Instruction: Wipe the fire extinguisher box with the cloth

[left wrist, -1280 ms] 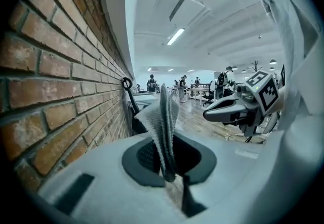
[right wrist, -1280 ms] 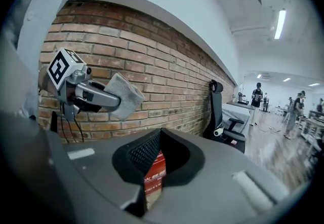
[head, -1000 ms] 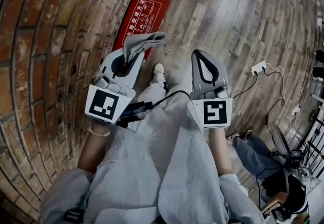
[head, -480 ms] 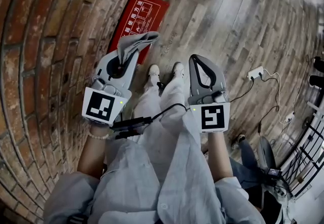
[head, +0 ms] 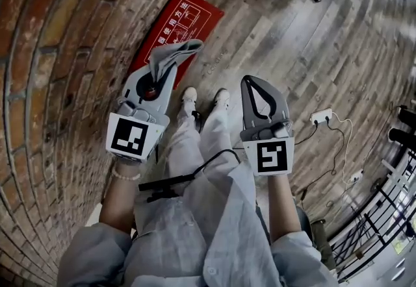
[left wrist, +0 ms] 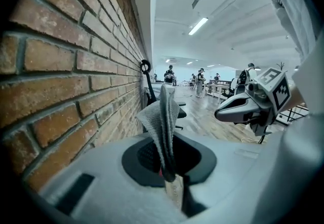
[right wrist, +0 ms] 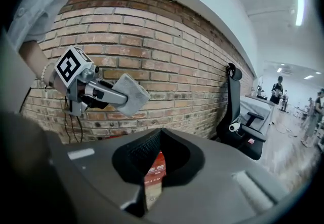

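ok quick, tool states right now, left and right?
Left tool: closed, holding the cloth.
Right tool: closed, nothing in it.

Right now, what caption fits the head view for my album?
Left gripper holds a grey cloth above the red fire extinguisher box beside a brick wall; right gripper shut.

Left tool clamped on cloth; right tool jaws together, empty; both held out side by side.
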Demonstrator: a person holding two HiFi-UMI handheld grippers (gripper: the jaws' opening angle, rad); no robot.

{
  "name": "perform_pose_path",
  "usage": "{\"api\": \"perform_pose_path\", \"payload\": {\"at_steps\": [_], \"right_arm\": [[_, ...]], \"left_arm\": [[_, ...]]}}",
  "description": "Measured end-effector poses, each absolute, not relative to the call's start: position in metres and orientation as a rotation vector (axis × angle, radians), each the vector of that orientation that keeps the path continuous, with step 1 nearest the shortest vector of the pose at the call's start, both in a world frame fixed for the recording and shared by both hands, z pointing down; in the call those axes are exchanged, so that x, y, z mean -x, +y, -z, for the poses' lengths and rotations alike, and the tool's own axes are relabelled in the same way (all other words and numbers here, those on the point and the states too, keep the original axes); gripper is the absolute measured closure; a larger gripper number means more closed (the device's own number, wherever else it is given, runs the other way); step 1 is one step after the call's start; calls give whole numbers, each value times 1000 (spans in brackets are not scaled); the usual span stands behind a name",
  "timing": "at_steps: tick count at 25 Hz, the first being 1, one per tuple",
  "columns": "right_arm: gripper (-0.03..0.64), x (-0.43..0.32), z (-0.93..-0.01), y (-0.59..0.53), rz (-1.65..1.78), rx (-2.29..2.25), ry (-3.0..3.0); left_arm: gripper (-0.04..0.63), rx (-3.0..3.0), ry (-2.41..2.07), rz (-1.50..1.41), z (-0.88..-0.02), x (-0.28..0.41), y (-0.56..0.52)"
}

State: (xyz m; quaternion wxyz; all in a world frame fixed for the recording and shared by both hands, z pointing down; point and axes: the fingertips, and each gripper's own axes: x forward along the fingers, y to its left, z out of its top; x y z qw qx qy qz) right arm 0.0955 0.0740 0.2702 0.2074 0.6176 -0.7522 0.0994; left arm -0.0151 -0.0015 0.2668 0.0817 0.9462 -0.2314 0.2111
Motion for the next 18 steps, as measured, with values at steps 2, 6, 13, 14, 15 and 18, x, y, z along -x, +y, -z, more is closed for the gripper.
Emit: {"api": "perform_pose_path", "payload": {"at_steps": [2,6,13,14,15,18], "right_arm": [[609,-97,-277,69,-264,-1687,-2110],[609,-100,-291,61,-284,-1665,-2119],[609,-98,-317,43,-277,-1605,-2143],[609,-98,-319,40,-276,-1607,-2147],[609,-98,-321,38,-279,-1613,-2148],[609,-99,-326,30,-296,-1625,-2148]], "left_arm": [[586,-2807,-740,-625,-275,14,-8],[586,-2790,-805,-625,-290,14,-22],[586,-2771,-883,-582,-319,12,-56],[586,-2762,-890,-571,-323,10,-61],[586,-2755,-896,-562,-328,9,-65],[586,-2738,-916,-544,-343,3,-77]]}}
